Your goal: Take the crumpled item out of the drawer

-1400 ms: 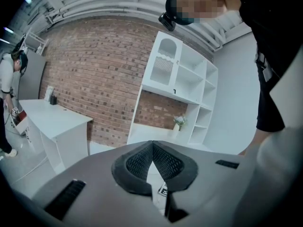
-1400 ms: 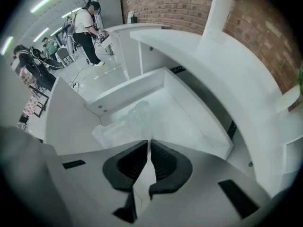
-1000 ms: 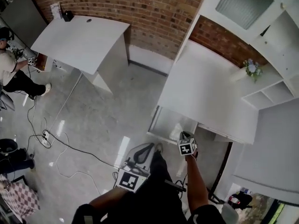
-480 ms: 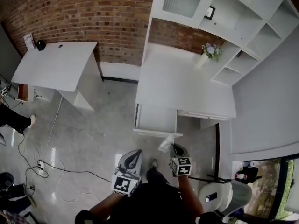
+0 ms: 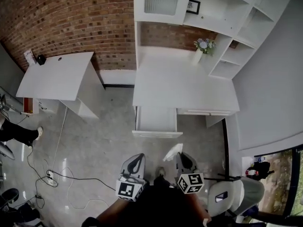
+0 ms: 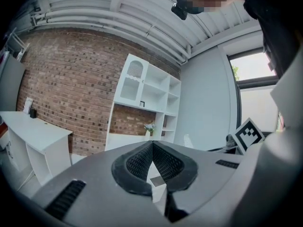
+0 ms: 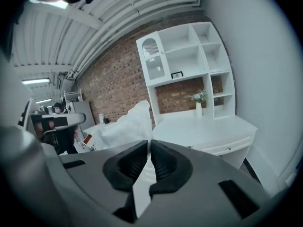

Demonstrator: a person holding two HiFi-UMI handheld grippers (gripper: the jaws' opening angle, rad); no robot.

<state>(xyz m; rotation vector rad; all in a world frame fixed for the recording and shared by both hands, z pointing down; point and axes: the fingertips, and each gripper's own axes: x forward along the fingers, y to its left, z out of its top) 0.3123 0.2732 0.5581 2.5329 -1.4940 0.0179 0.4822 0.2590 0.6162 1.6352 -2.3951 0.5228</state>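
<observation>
The white drawer [image 5: 156, 119] stands pulled out from the desk [image 5: 184, 86], and its inside looks bare. The crumpled white item [image 5: 173, 151] hangs in the air in front of the drawer, clear of it. My right gripper [image 5: 181, 156] is shut on it. In the right gripper view the crumpled item [image 7: 127, 124] sticks up past the right gripper [image 7: 149, 148], pinched between the pads. My left gripper [image 5: 137, 157] hangs beside it, left of the item, apart from it. In the left gripper view the left gripper [image 6: 152, 144] is shut with nothing in it.
A vase of flowers [image 5: 200, 48] stands at the back of the desk under white shelves [image 5: 222, 13]. A second white table [image 5: 57, 74] is at the left. Cables [image 5: 52, 174] lie on the floor. A chair [image 5: 232, 195] stands at my right. A person's leg [image 5: 16, 132] shows at the left edge.
My right gripper has drawn back from the drawer toward me with the crumpled item in it. The head view has swung so the whole desk and shelves show.
</observation>
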